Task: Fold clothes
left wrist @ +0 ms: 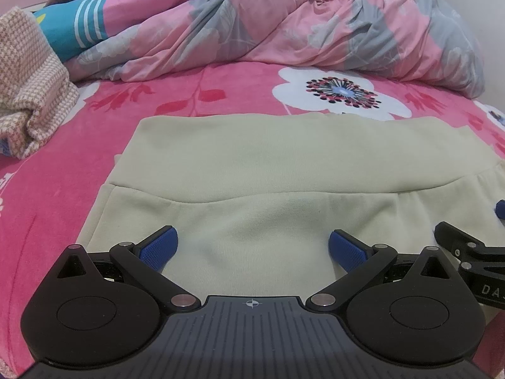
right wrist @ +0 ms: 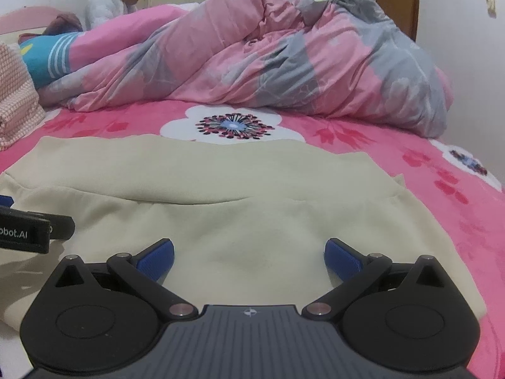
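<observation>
1. Cream-coloured soft knit garment (left wrist: 252,164) spread flat on the pink floral bedsheet (left wrist: 195,91), partly folded, one layer's edge crossing mid-cloth.
2. Left gripper (left wrist: 252,246) spread wide over the near hem, holding nothing; right gripper (right wrist: 249,252) likewise agape and empty, close alongside.
3. Probably light, limp, non-slippery; best pinched at near corners or hem, through both layers.
4. Near edge hidden beneath both tools; garment type unclear. Crumpled pink-and-grey quilt (right wrist: 284,57) behind; checked cloth (left wrist: 28,88) cut off.
</observation>
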Tool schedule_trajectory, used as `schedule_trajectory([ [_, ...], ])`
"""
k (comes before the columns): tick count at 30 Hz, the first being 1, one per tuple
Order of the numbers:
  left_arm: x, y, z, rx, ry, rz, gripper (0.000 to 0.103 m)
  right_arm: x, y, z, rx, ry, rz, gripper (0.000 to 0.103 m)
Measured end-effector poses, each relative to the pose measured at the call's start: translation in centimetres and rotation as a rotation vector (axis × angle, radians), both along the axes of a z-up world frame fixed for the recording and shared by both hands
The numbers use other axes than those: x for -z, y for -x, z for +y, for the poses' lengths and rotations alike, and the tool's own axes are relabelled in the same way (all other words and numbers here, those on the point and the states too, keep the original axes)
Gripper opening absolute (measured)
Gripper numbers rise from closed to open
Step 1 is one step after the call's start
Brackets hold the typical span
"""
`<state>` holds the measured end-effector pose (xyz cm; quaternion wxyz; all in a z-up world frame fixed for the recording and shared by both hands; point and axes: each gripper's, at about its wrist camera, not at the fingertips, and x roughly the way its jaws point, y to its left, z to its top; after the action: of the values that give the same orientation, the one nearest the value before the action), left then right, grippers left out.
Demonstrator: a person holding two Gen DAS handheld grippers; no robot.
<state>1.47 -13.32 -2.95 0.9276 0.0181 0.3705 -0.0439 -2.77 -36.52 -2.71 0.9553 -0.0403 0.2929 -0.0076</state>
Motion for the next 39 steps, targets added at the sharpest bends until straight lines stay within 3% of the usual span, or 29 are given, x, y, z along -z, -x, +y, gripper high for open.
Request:
schedule_trajectory([
  [10, 0.0, 0.0, -0.1, -0.004, -0.002, -0.001, 0.103, -4.5, -1.5, -0.7, 0.012, -0.033, -0.111, 0.103],
  [13, 0.0, 0.0, -0.1, -0.003, -0.002, -0.002, 0.103, -3.6, -2.6, -0.8, 0.001, -0.030, -0.097, 0.101],
  [16, 0.1, 0.0, -0.2, 0.003, -0.009, -0.006, 0.103, 0.1, -4.5, -0.8, -0.014, 0.007, 0.013, 0.095],
  [17, 0.1, 0.1, -0.2, 0.007, -0.012, -0.012, 0.103, 0.5, -4.2, -1.1, -0.016, -0.021, -0.010, 0.095],
  [22, -0.8, -0.2, 0.2, 0.014, 0.009, 0.008, 0.103, 0.3, -4.2, -1.0, -0.010, -0.021, 0.004, 0.095],
  [25, -2.1, 0.1, 0.8, -0.016, 0.056, -0.058, 0.103, 0.3, -4.1, -1.0, -0.010, -0.025, 0.004, 0.095],
  [28, -2.8, -0.9, 0.4, -0.005, 0.044, -0.095, 0.103, 0.4, -4.1, -1.0, -0.010, -0.025, 0.002, 0.095],
  [31, -1.0, -3.4, -0.1, 0.012, 0.040, -0.023, 0.103, 0.3, -4.2, -1.0, -0.013, -0.024, 0.005, 0.095],
  [33, -0.3, -3.8, -0.1, 0.017, 0.049, -0.039, 0.103, 0.2, -4.2, -1.1, -0.016, -0.023, 0.010, 0.094],
  [35, -0.2, -3.7, -0.2, 0.023, 0.037, -0.046, 0.103, -0.3, -4.3, -1.0, -0.028, -0.019, 0.026, 0.088],
  [38, -0.1, -3.6, -0.1, 0.026, 0.043, -0.047, 0.103, -2.0, -4.0, -0.9, -0.048, -0.001, 0.019, 0.066],
  [39, -0.1, -3.6, -0.1, 0.027, 0.042, -0.049, 0.103, -2.5, -4.0, -0.8, -0.052, 0.004, 0.011, 0.065],
])
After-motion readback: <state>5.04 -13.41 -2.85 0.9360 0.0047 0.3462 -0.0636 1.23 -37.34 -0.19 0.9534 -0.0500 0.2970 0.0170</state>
